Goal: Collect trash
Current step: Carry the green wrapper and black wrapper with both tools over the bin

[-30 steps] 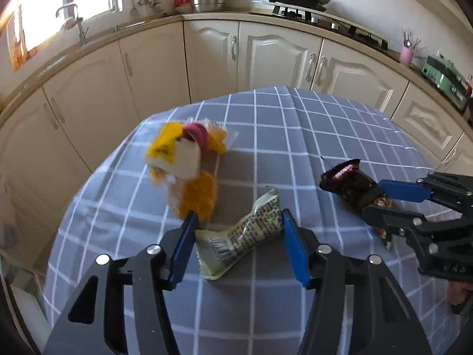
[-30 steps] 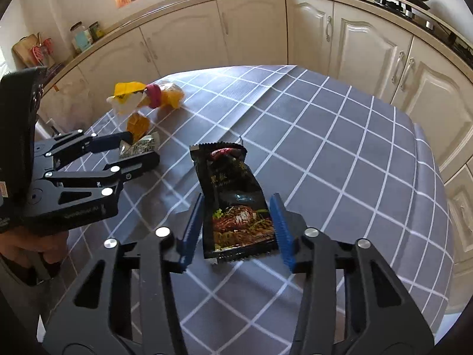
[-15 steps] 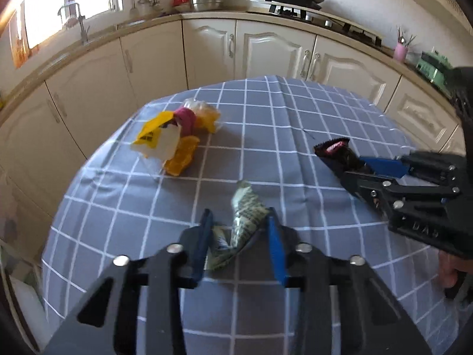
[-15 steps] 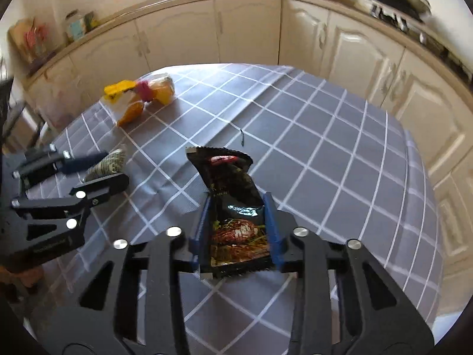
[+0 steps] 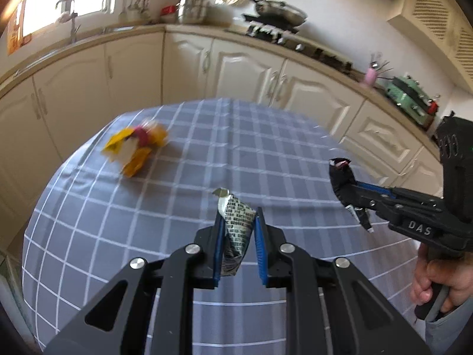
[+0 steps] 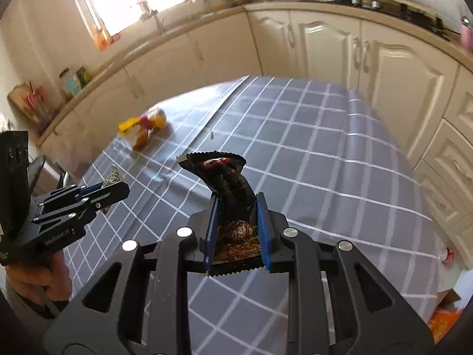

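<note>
A crumpled green-and-white printed wrapper (image 5: 235, 207) stands up between the blue pads of my left gripper (image 5: 239, 217), which is shut on it and holds it above the grey checked tablecloth (image 5: 266, 148). My right gripper (image 6: 238, 199) has a black snack wrapper (image 6: 224, 171) pinched between its pads, and its jaws are still closing on it. Each gripper shows in the other's view: the right gripper (image 5: 353, 190) with the black wrapper (image 5: 340, 174) at the right, the left gripper (image 6: 113, 190) at the left. A pile of yellow and pink trash (image 5: 133, 148) (image 6: 145, 130) lies at the table's far left.
Cream kitchen cabinets (image 5: 242, 68) curve around behind the table, with a stove and pan (image 5: 275, 14) on the counter. A person's hand (image 5: 437, 281) holds the right gripper's handle. On the floor to the table's right lie a red item (image 6: 448, 256) and something orange (image 6: 443, 319).
Both grippers closed on their wrappers and lifted them off the tablecloth, pulling back from the table. The yellow pile now sits farther away.
</note>
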A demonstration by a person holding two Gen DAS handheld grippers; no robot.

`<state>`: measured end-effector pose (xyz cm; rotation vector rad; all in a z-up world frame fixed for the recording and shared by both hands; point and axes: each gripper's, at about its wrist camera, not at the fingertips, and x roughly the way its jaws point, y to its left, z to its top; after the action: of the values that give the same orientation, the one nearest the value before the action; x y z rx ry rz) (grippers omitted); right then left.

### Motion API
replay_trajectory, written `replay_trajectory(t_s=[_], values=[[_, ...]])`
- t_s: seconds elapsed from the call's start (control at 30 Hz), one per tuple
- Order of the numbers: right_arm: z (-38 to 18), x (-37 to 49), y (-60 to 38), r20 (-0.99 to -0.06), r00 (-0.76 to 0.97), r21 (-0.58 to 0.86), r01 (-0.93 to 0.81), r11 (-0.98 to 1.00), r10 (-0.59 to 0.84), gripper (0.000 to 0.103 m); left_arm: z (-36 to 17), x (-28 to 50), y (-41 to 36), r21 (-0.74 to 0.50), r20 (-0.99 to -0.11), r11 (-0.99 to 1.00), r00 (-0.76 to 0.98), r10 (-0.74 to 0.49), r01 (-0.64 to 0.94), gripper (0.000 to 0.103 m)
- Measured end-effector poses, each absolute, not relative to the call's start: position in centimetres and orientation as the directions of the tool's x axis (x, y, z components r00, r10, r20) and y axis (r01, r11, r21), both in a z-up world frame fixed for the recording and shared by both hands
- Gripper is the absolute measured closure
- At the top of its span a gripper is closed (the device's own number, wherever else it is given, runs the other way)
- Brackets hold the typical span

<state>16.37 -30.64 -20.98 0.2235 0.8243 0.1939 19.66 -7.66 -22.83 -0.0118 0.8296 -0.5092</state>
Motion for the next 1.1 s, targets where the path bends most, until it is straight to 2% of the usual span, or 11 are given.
replay_trajectory(t_s=[0.37, 0.57, 0.8, 1.1], values=[[-16.1, 10.3, -37.6, -0.603, 0.778, 0.300, 0.017, 0.954, 0.176, 0.079, -17.6, 15.7, -15.2, -0.175, -0.629, 0.821, 0.580, -0.517, 0.543, 0.085], [-14.7, 6.1, -44.0, -0.564, 0.821, 0.330, 0.127, 0.936, 0.087, 0.079, -16.1, 14.2, -20.4, -0.166, -0.609, 0.768, 0.548, -0.573, 0.619, 0.085], [-15.4, 0.2, -51.4, -0.559, 0.828, 0.355, 0.293, 0.888, -0.050, 0.079, -15.5, 10.9, -28.7, -0.121, -0.612, 0.665, 0.472, -0.634, 0.737, 0.085], [-20.0, -6.5, -59.6, -0.627, 0.760, 0.392, 0.499, 0.773, -0.173, 0.079, -18.4, 7.5, -39.4, -0.132, -0.673, 0.512, 0.303, -0.674, 0.849, 0.085]])
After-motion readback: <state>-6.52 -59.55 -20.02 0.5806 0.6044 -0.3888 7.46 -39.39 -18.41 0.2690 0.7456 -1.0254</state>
